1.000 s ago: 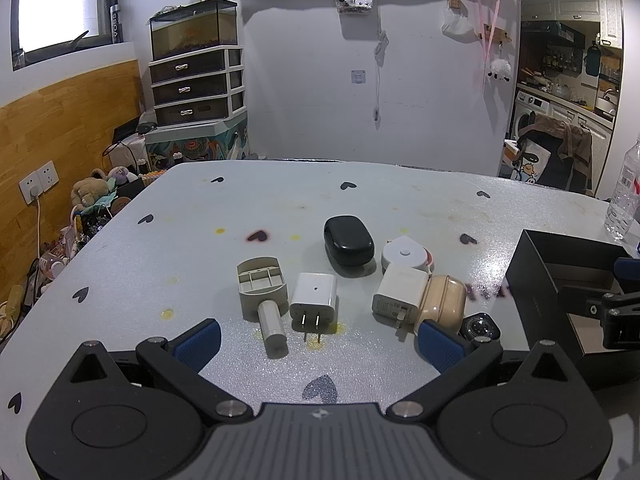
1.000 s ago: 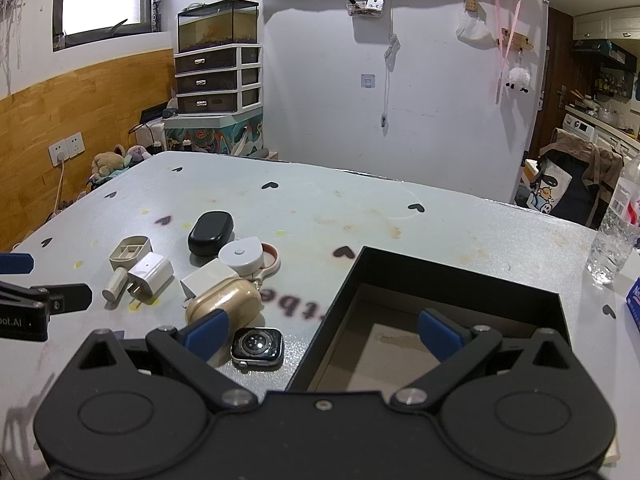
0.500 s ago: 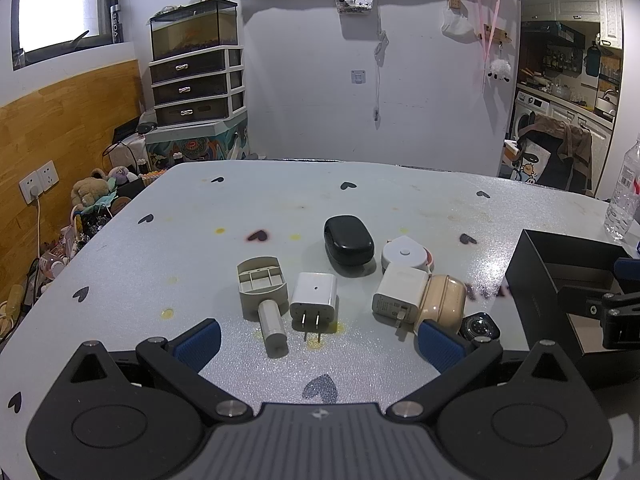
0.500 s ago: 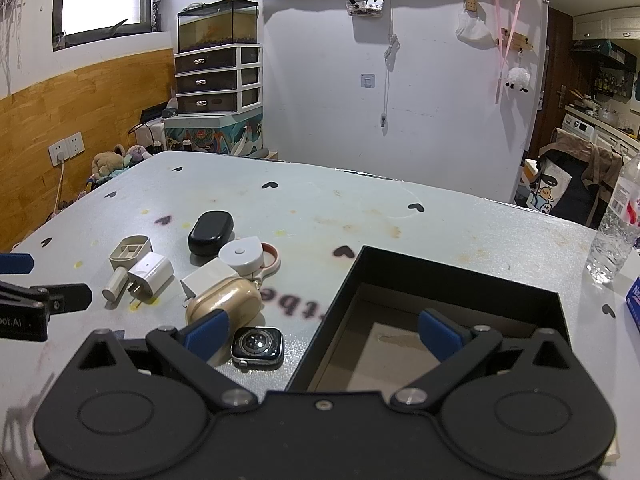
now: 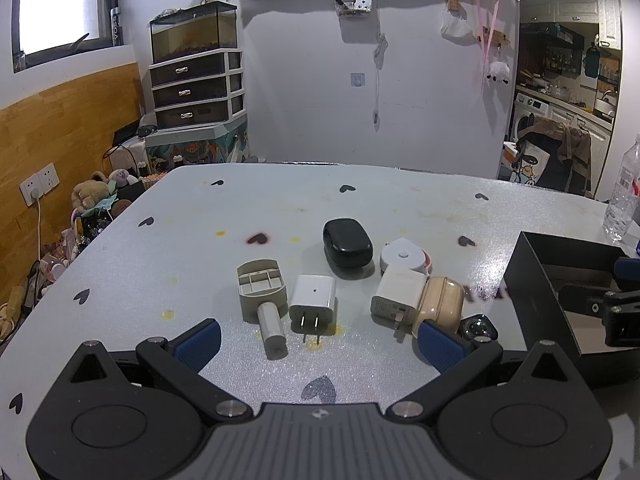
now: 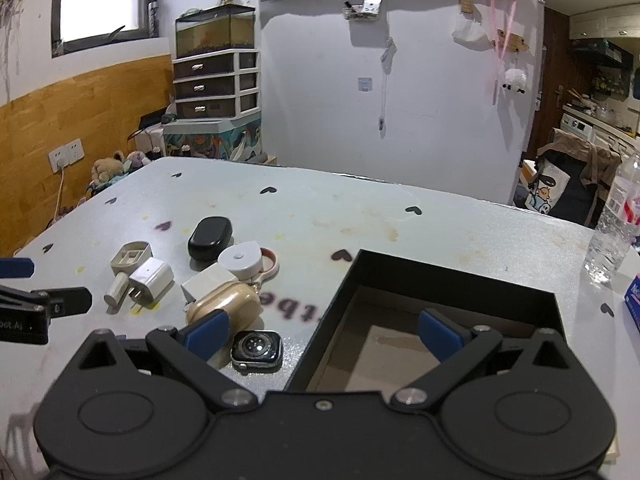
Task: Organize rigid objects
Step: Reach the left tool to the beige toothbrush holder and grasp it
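Small items cluster on the table: a beige plug adapter (image 5: 262,294), a white charger (image 5: 313,304) with prongs toward me, a black oval case (image 5: 347,242), a round white tape measure (image 5: 404,256), a second white charger (image 5: 398,296), a tan earbud case (image 5: 440,306) and a watch face (image 6: 258,349). An open black box (image 6: 452,276) stands to their right, empty. My left gripper (image 5: 318,342) hovers open just short of the chargers. My right gripper (image 6: 322,334) is open over the box's near left corner, its left fingertip (image 6: 206,334) beside the tan case (image 6: 224,304).
A clear water bottle (image 6: 614,224) stands at the table's far right, with a blue-and-white packet (image 6: 632,300) near it. The grey table (image 5: 360,200) with heart marks is bare behind the cluster. A chair with a bag (image 5: 548,160) sits beyond the far edge.
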Action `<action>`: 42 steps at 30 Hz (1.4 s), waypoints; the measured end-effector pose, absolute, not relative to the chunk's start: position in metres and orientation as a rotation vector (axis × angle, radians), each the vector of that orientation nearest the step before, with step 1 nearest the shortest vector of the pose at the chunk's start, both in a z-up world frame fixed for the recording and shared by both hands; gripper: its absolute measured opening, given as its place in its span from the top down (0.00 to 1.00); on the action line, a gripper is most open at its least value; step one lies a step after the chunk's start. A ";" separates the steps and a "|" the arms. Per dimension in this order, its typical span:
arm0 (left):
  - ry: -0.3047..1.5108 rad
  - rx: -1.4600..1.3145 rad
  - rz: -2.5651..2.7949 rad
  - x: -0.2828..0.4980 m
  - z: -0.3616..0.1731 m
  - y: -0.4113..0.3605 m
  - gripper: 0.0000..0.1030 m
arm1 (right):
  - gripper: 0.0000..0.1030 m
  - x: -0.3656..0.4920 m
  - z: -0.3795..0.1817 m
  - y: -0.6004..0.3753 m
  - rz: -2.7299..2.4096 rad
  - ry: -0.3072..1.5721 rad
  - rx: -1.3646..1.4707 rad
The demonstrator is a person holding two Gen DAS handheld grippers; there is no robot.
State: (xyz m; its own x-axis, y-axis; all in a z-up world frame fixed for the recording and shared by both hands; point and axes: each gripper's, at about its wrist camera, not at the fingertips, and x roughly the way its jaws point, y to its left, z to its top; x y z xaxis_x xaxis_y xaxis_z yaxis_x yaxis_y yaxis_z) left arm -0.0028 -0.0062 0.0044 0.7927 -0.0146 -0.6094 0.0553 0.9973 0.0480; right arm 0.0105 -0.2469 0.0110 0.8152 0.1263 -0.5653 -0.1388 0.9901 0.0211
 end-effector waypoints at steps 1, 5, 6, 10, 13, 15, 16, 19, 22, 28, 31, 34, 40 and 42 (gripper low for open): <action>0.651 0.063 -0.038 -0.003 0.006 -0.007 0.00 | 0.01 0.010 0.012 -0.250 0.136 0.598 -0.010; 0.640 0.058 -0.032 -0.003 0.007 -0.008 0.00 | 0.00 0.008 0.016 -0.267 0.073 0.584 0.019; 0.638 0.056 -0.032 -0.003 0.007 -0.007 0.00 | 0.00 0.007 0.016 -0.273 0.063 0.582 0.026; 0.637 0.054 -0.034 0.000 0.006 -0.008 0.00 | 0.01 -0.001 0.018 -0.294 -0.027 0.562 0.022; 0.640 0.055 -0.042 0.002 0.005 -0.011 0.00 | 0.07 -0.007 0.016 -0.312 -0.097 0.560 0.028; 0.642 0.053 -0.050 0.004 0.003 -0.013 0.00 | 0.11 -0.012 0.014 -0.324 -0.145 0.567 0.035; 0.643 0.051 -0.054 0.005 0.002 -0.014 0.00 | 0.13 -0.014 0.013 -0.331 -0.165 0.571 0.038; 0.649 0.037 -0.073 0.008 0.000 -0.015 0.00 | 0.18 -0.023 0.007 -0.348 -0.227 0.590 0.053; 0.646 0.023 -0.079 0.010 -0.003 -0.016 0.00 | 0.31 -0.029 0.000 -0.364 -0.258 0.621 0.081; 0.649 0.028 -0.054 0.015 -0.009 -0.016 0.00 | 0.64 -0.029 -0.019 -0.374 -0.249 0.713 0.116; 0.691 0.055 -0.010 0.023 -0.016 -0.014 0.00 | 0.68 -0.026 -0.026 -0.375 -0.214 0.750 0.130; 0.714 0.049 0.015 0.030 -0.021 -0.007 0.00 | 0.68 -0.022 -0.030 -0.376 -0.168 0.782 0.151; 0.741 -0.017 0.026 0.044 -0.031 0.015 0.11 | 0.97 -0.017 -0.031 -0.380 -0.202 0.792 0.134; 0.750 -0.038 0.037 0.050 -0.036 0.021 0.20 | 0.97 -0.018 -0.032 -0.382 -0.194 0.786 0.142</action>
